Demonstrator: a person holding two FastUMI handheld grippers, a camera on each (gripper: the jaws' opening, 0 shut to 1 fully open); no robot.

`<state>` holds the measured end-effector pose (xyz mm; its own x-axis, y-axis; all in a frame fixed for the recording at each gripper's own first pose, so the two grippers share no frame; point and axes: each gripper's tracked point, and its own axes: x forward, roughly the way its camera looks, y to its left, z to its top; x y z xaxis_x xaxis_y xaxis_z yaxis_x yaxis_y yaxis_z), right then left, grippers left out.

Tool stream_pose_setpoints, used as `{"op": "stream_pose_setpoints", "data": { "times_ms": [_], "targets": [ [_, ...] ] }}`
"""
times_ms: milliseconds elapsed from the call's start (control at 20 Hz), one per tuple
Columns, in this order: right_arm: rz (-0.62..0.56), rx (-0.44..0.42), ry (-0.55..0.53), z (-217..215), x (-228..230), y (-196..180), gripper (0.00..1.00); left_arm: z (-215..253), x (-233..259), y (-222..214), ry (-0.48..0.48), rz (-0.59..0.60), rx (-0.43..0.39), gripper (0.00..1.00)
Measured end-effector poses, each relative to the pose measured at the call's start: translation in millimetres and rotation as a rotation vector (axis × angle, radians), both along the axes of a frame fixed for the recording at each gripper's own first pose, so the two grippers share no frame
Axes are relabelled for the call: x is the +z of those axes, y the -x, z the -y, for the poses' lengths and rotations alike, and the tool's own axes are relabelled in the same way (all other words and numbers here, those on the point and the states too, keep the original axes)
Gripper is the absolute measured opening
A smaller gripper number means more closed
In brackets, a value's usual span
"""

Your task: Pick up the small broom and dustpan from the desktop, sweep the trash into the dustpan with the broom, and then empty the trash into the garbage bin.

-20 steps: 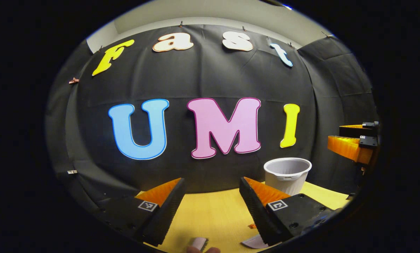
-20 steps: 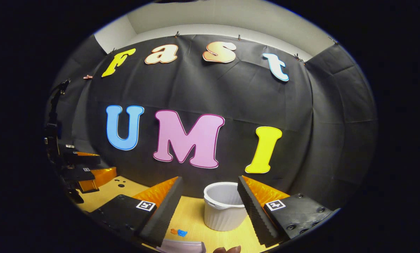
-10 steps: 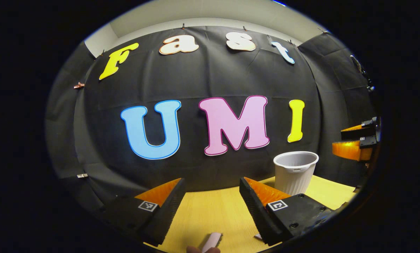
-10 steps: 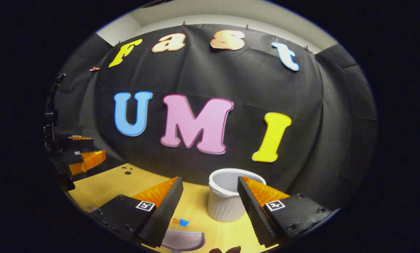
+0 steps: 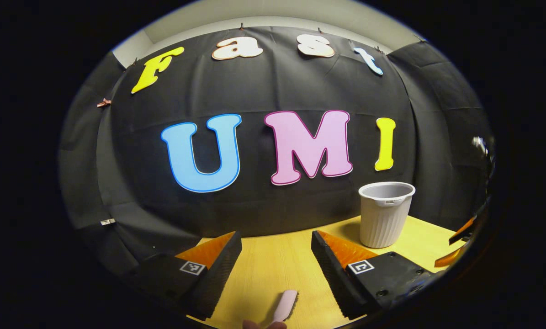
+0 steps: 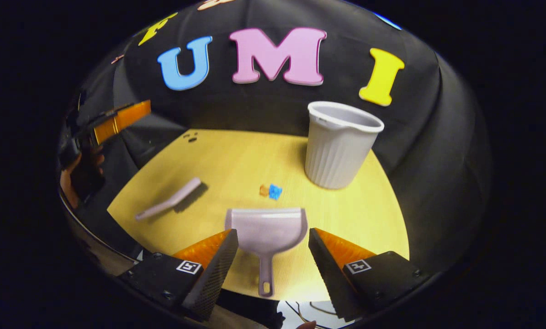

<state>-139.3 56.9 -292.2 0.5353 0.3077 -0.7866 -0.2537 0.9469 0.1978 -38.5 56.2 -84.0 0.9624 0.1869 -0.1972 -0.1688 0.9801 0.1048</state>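
Hovering wide open, empty: right gripper (image 6: 269, 256) above dustpan (image 6: 267, 230) at the tabletop's (image 6: 236, 155) near edge; left gripper (image 5: 276, 265) over broom (image 5: 285, 305). Trash (image 6: 271, 191) unswept mid-table; bin (image 6: 339, 144) at the far edge. Nothing grasped yet.

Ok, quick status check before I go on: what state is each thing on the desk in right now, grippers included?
dustpan: flat on the desk, ungripped, handle toward the right gripper.
broom: lying on the desk, untouched.
trash: small loose bits, unswept, just beyond the dustpan's mouth.
garbage bin: upright, open-topped.
right gripper: open, above the dustpan.
left gripper: open, holding nothing.
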Motion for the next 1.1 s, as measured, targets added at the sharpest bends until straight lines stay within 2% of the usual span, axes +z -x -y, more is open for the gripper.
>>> {"op": "stream_pose_setpoints", "data": {
  "times_ms": [200, 600, 750, 800, 1100],
  "targets": [
    [-0.124, 0.016, 0.022, -12.5, -58.0, 26.1, 0.96, -11.8, -6.7, 16.4, -0.007, -0.011, 0.006, 0.97],
    [-0.302, 0.028, 0.079, -28.6, -145.4, 39.8, 0.94, -43.1, -3.0, 50.0, -0.031, 0.002, 0.058, 0.97],
    [-0.349, 0.038, 0.111, -33.0, -168.8, 37.9, 0.76, -53.5, -4.9, 58.6, -0.039, -0.003, 0.079, 0.97],
    [-0.364, 0.039, 0.114, -34.5, -172.7, 37.3, 0.73, -57.3, -4.0, 61.8, -0.036, -0.005, 0.088, 0.97],
    [-0.425, 0.049, 0.091, -44.1, -178.9, 20.1, 0.7, -77.8, -8.5, 80.0, -0.032, -0.013, 0.153, 0.97]
  ]
}}
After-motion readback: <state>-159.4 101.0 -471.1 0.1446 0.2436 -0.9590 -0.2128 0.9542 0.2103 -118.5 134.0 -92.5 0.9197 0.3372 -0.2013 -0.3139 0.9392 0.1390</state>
